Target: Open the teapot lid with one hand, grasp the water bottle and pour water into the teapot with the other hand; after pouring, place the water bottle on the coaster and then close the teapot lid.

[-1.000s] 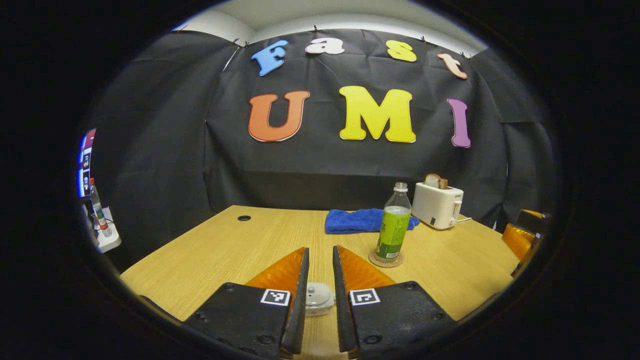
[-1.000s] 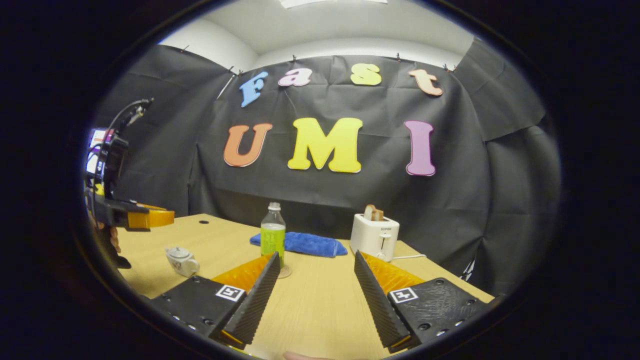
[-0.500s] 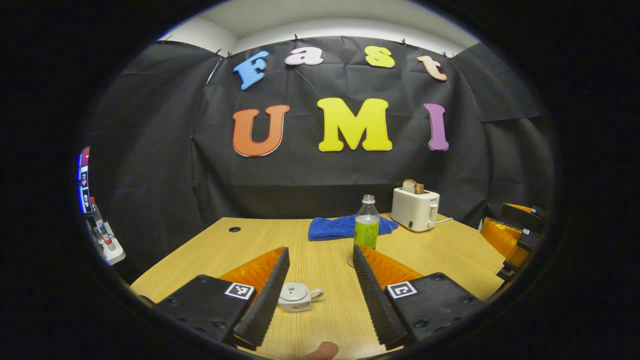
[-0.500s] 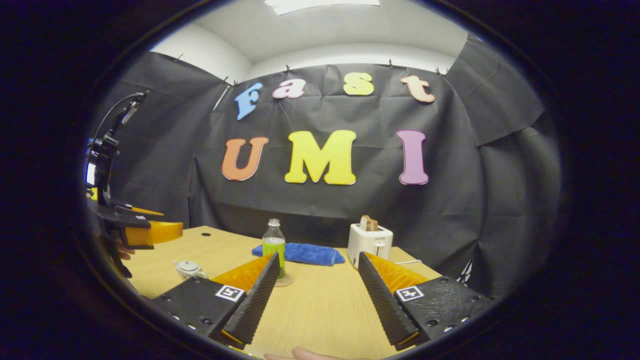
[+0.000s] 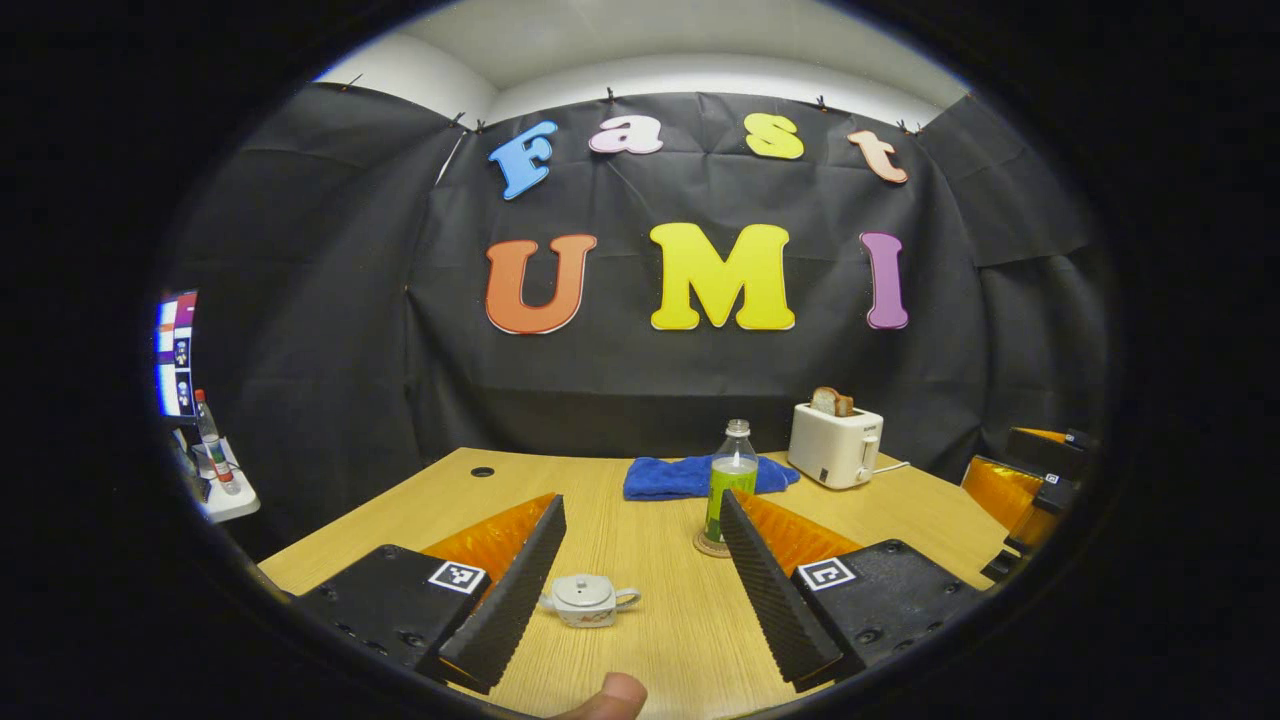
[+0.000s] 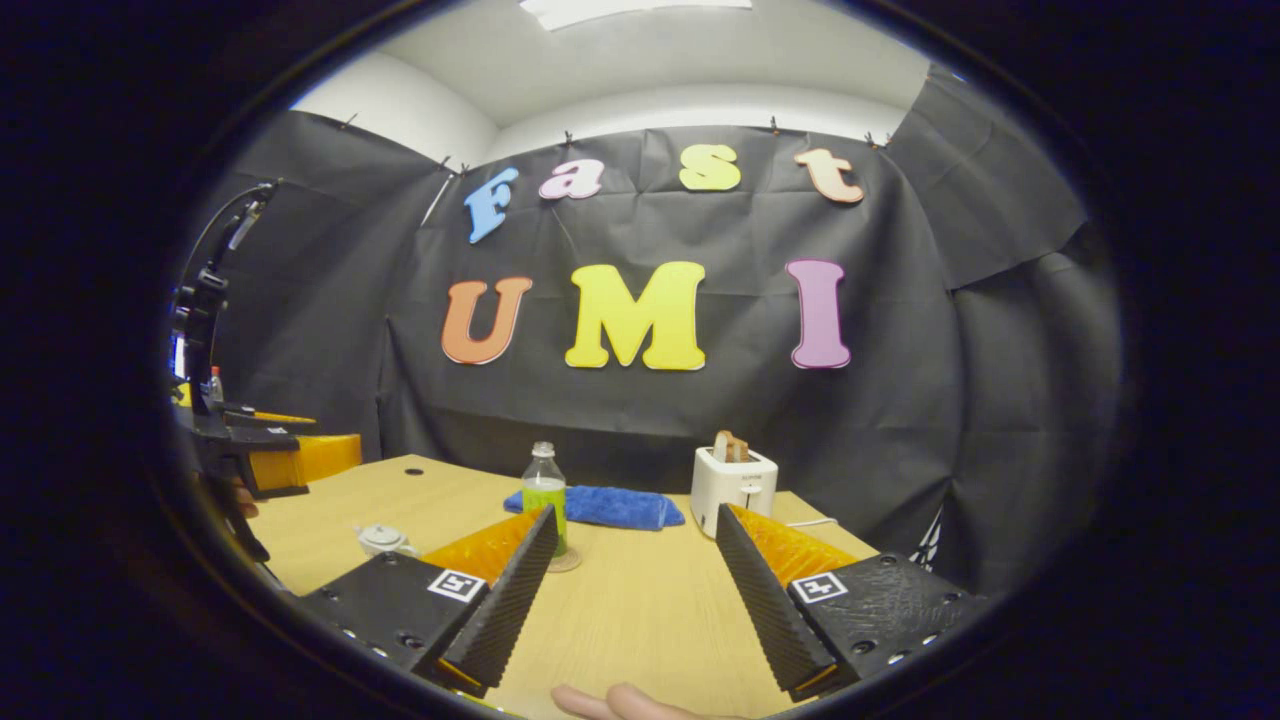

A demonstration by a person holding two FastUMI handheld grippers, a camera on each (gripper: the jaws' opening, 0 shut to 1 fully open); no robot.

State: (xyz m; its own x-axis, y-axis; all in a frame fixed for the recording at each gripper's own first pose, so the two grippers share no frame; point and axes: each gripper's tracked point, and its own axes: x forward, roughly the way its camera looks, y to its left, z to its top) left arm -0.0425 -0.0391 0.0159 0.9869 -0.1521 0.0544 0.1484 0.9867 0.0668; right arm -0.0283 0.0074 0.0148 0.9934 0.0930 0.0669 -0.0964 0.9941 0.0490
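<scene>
Left gripper view first. Looking down the left gripper (image 5: 640, 498): fingers spread wide, pinching nothing. Can see the teapot (image 5: 588, 600) sitting low in the gap between them, closer to the left-hand finger, lid on. Spout-to-handle line runs straight across the view, handle loop toward the right, so the lid knob probably wants a drop from above, not a push forward. Behind the teapot and off to its right, spotting the water bottle (image 5: 730, 480) standing upright on the coaster (image 5: 705, 545). Further behind the teapot, a blue towel (image 5: 690, 477) and a toaster (image 5: 835, 445). Way out right of the teapot, catching the right gripper (image 5: 1030, 485). Also a small bottle (image 5: 208, 440) on a shelf far left of the teapot, off the table (image 5: 450, 500).

Right gripper view next. Same deal with the right gripper (image 6: 636, 512): spread open, holding nothing. Teapot (image 6: 383, 540) lands well left of its fingers, with the left gripper (image 6: 290, 455) hovering just left of the teapot and above it. Bottle (image 6: 544, 490) right of the teapot, by the left-hand fingertip.

Guessing left takes the lid and right takes the bottle, going by which is nearer.

Counting up: one teapot, one water bottle, one coaster, one towel, one toaster, two grippers.
</scene>
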